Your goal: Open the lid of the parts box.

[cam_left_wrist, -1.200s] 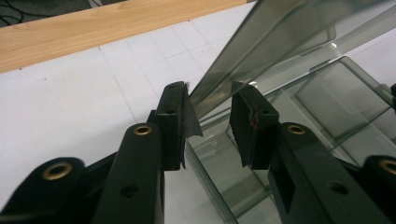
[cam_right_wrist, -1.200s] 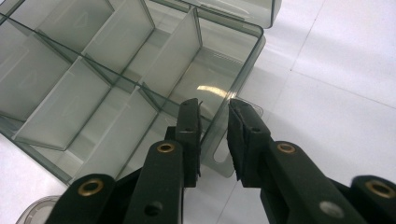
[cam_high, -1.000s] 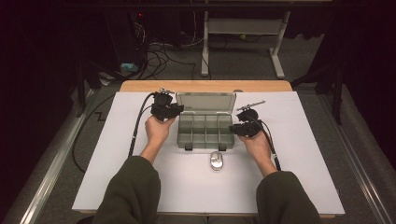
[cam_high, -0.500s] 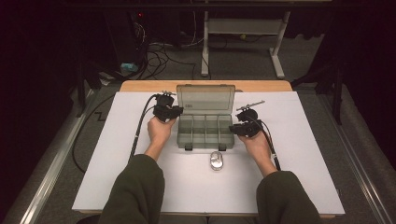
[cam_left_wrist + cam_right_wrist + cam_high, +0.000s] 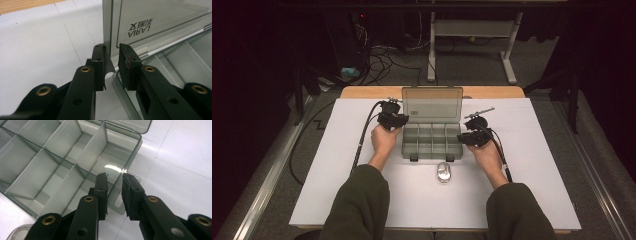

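Dark room behind, cables and a metal desk frame (image 5: 472,45) on the grey floor; in front, a white table sheet (image 5: 337,190) on a wooden top. Seen from the high view: grey compartment box (image 5: 432,142) at the middle of the sheet, its clear lid (image 5: 432,102) swung up at the far side and showing taller than a second ago. Small round container (image 5: 443,171) just in front of the box, same spot as before. Left gripper (image 5: 404,119) at the lid's left edge, right gripper (image 5: 460,139) at the box's right end, both hands placed much as in the earlier frames.

From the left gripper view: white sheet and a strip of bare wood behind. Left gripper (image 5: 111,62) drawn in narrow, tighter than a second ago, and clamped on the upright side edge of the lid (image 5: 150,15), one pad on each face. Empty compartments of the box (image 5: 190,55) to the right.

From the right gripper view: right gripper (image 5: 115,187) narrow and unchanged, astride the end wall of the box (image 5: 32,175), one pad inside the corner compartment, one outside, seemingly gripping the wall. Lid (image 5: 130,125) at the top edge; round container (image 5: 18,232) at bottom left.
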A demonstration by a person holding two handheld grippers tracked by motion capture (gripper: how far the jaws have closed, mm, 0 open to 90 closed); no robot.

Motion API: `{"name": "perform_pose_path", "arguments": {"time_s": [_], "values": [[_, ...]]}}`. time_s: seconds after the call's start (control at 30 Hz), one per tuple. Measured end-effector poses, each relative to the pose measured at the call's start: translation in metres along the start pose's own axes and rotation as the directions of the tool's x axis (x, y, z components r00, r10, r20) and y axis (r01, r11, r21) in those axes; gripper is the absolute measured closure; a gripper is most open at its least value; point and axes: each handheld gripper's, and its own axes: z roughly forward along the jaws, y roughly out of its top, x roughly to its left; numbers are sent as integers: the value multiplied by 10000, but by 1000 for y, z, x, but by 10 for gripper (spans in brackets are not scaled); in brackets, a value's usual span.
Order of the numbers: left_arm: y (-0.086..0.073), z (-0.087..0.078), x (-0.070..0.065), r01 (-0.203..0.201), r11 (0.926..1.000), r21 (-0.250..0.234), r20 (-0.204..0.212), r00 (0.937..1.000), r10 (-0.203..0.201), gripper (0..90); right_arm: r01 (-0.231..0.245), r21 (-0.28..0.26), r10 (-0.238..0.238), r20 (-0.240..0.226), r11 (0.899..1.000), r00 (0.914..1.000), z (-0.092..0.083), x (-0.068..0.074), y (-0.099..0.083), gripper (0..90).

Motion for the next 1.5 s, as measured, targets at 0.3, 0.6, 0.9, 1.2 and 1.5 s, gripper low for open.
{"name": "perform_pose_path", "arguments": {"time_s": [0.3,0.6,0.9,1.2,1.5], "values": [[2,2,-2,-160,9998,87,-199,9997,162,712,2,3,-2,19,10000,10000,0,1,0,750],[2,-5,-3,-425,9991,73,-259,9988,427,590,-13,-11,13,23,10000,10000,0,0,0,750],[1,-16,-1,-466,9988,145,-63,9989,467,527,-31,-12,31,35,10000,10000,0,1,0,750],[-6,-24,2,-641,9973,349,135,9979,637,496,-18,-21,18,34,10000,10000,0,1,0,750],[-15,-37,7,-692,9974,211,345,9971,684,477,207,-60,-207,89,9998,9997,0,2,-1,741]]}}
